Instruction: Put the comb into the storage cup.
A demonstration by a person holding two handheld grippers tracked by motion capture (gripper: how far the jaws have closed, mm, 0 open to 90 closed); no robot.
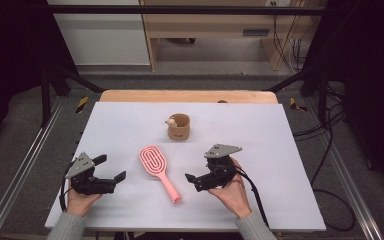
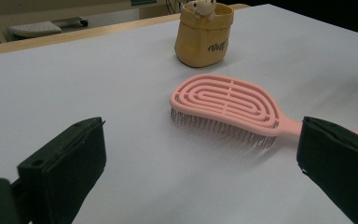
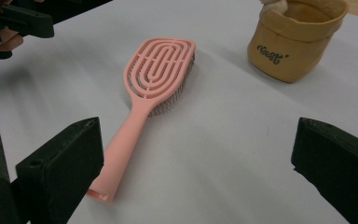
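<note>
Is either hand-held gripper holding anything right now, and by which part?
Nothing is held. Both the left hand-held gripper and the right hand-held gripper are open, flanking the pink hairbrush without touching it.

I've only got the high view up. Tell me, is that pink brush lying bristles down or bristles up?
Observer: Bristles down; the left gripper view shows the pink brush resting on its pins.
Operator: Anything printed on the tan pouch?
Observer: Yes, dark lettering on the tan pouch, too blurred to read.
Operator: Is the right gripper touching the handle?
Observer: No. The right gripper is open, and the handle's end lies beside one jaw, not gripped.
</note>
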